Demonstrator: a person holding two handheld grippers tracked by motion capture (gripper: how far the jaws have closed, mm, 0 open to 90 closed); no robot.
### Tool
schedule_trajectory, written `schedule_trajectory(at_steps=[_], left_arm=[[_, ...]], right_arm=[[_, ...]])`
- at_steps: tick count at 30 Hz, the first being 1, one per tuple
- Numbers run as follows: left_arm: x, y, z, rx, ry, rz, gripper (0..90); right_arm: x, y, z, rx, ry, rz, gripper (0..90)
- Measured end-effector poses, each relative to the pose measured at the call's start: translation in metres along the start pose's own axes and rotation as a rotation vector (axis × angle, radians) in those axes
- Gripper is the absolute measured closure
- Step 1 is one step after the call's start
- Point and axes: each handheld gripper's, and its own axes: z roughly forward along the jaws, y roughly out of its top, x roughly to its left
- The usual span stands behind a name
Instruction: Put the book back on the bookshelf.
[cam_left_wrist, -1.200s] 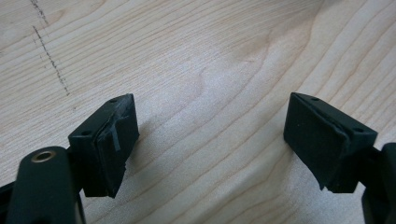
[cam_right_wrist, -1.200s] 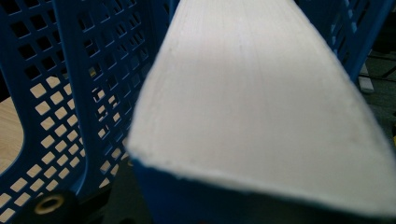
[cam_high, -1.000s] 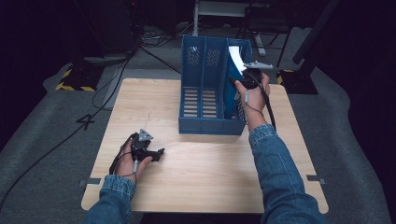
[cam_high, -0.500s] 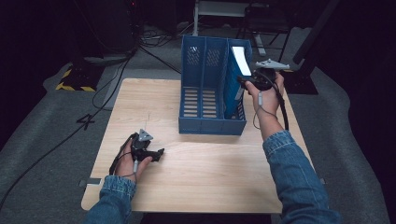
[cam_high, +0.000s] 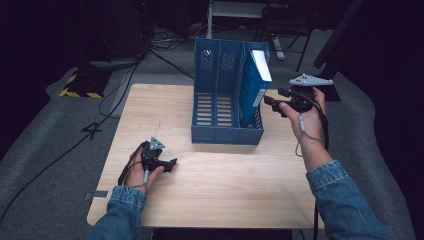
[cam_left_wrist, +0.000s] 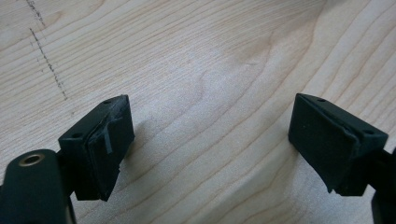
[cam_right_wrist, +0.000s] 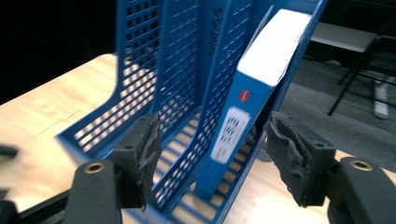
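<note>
Standing in three-slot file rack (cam_high: 220, 131): one blue box (cam_high: 253, 90). Two grippers, left gripper (cam_high: 170, 164), right gripper (cam_high: 268, 102), jaws wide, empty.

No readable text anywhere. Blue box (cam_right_wrist: 254, 116) standing in right compartment of blue file rack (cam_right_wrist: 187, 93) carries white label (cam_right_wrist: 227, 134) on spine: rows of dark print, too blurred to read. Small red mark (cam_right_wrist: 243, 95) above label, logo-like, lettering illegible. In high view same label on box (cam_high: 254, 85) shows as pale patch only. Faint dashed pencil-like line (cam_left_wrist: 45, 58) on bench (cam_left_wrist: 210, 70), no characters. Yellow-black hazard striping (cam_high: 79, 93) on floor object beyond bench, no wording.
</note>
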Motion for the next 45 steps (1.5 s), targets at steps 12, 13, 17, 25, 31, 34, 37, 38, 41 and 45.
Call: schedule_trajectory(at_steps=[12, 13, 17, 25, 31, 34, 37, 38, 41, 45], left_arm=[[-0.001, -0.001, 0.0, -0.003, 0.001, -0.008, 14.8], [-0.001, -0.001, 0.0, -0.003, 0.002, -0.007, 14.8], [-0.001, -0.001, 0.0, -0.001, 0.002, -0.005, 14.9], [-0.002, -0.001, 0.0, 0.0, -0.001, -0.009, 14.8], [-0.002, 0.0, 0.0, 0.003, 0.0, -0.008, 14.7], [-0.002, 0.0, 0.0, -0.001, 0.001, -0.008, 14.8], [-0.002, 0.0, 0.001, -0.004, 0.002, -0.004, 14.8], [-0.002, 0.0, 0.001, -0.004, 0.001, -0.004, 14.7], [-0.002, 0.001, 0.001, -0.004, 0.003, -0.002, 14.7], [-0.002, 0.001, 0.002, -0.001, -0.002, -0.002, 14.4]], right_arm=[[0.009, -0.037, -0.042, 0.033, 0.135, -0.05, 35.6], [0.01, -0.043, -0.045, 0.04, 0.138, -0.056, 35.5], [0.011, -0.059, -0.053, 0.06, 0.145, -0.053, 35.3], [0.008, -0.113, -0.059, 0.115, 0.134, 0.004, 34.4], [0.005, -0.151, -0.05, 0.139, 0.164, 0.069, 34.5], [0.004, -0.165, -0.044, 0.198, 0.119, 0.036, 34.7], [0.002, -0.183, -0.035, 0.243, 0.113, 0.06, 34.6], [0.001, -0.187, -0.033, 0.254, 0.104, 0.061, 34.6], [-0.003, -0.203, -0.026, 0.276, 0.086, 0.065, 34.5], [-0.006, -0.22, -0.018, 0.305, 0.032, 0.027, 34.3]])
